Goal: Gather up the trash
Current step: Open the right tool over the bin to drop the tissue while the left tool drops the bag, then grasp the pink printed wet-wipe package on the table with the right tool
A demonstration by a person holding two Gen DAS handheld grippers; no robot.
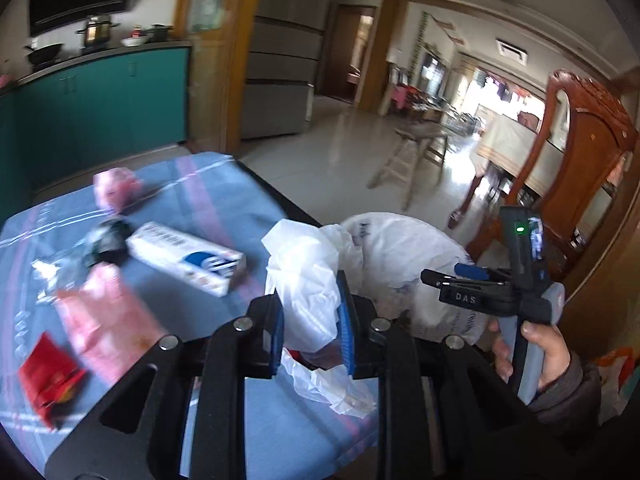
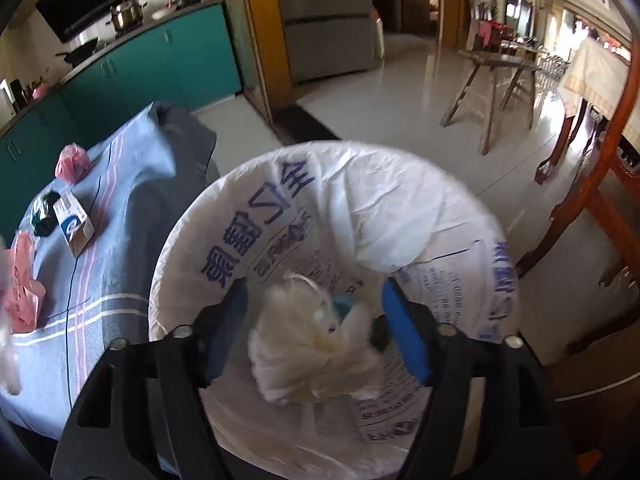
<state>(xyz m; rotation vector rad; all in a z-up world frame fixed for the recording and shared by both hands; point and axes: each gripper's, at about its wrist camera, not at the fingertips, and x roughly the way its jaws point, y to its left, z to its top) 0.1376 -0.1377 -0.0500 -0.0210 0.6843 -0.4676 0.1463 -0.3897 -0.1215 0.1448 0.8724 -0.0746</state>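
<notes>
My left gripper (image 1: 310, 300) is shut on a crumpled white plastic bag (image 1: 308, 280) above the table's right edge. My right gripper (image 2: 316, 308) is open over the trash bin lined with a white printed bag (image 2: 360, 216), and a crumpled white wad (image 2: 312, 344) lies blurred between its fingers, released into the bin. The right gripper also shows in the left wrist view (image 1: 472, 280), beside the bin (image 1: 412, 248). On the blue cloth table (image 1: 168, 184) lie a white box (image 1: 188, 256), a pink bag (image 1: 104, 316), a red packet (image 1: 48, 376), dark wrappers (image 1: 100, 244) and a pink wad (image 1: 116, 190).
The bin stands off the table's right side. A wooden chair (image 1: 588, 152) stands right of the bin. A wooden stool (image 2: 492, 84) is on the tiled floor beyond. Teal kitchen cabinets (image 1: 100, 112) run behind the table.
</notes>
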